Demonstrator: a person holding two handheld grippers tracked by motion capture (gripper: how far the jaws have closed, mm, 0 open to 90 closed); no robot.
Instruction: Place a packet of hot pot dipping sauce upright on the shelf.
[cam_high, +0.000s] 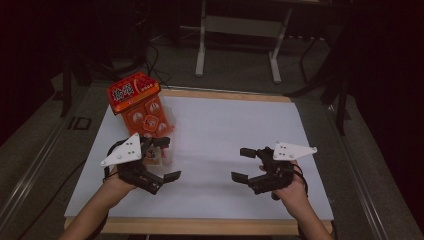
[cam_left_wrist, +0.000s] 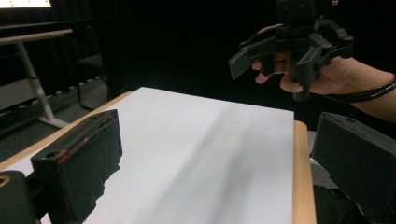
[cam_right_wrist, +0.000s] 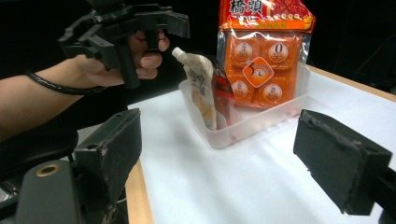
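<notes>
Apparently the packing is being wrapped up, or else is being paused between items. A clear plastic bin (cam_right_wrist: 243, 123) is being seen at approx. 10 o'clock on the white table (cam_high: 225, 140), w/ a big orange snack bag (cam_high: 139, 104) being held upright inside it, its top sticking well above the rim. In the right gripper view, a pale spouted pouch (cam_right_wrist: 200, 88) and a dark red packet (cam_right_wrist: 223, 95) are also being kept in the bin, leaning just beside the orange bag.

Nothing is being carried by either hand. The left tongs (cam_high: 167, 159) are being held spread wide, hovering right next to the bin's near side at approx. 8 o'clock; btw the jaws only bare table is being seen in the left gripper view. The right tongs (cam_high: 240, 164) are likewise being kept spread and empty, at approx. 4 o'clock, well apart from the bin, pointing toward the table's middle.

No loose items are being seen elsewhere on the table, so, judging by this, the loading part is prob. done: three items in the bin, none left out. What may be left is straightening the bag or moving the bin, but that can't be told from these pics.
</notes>
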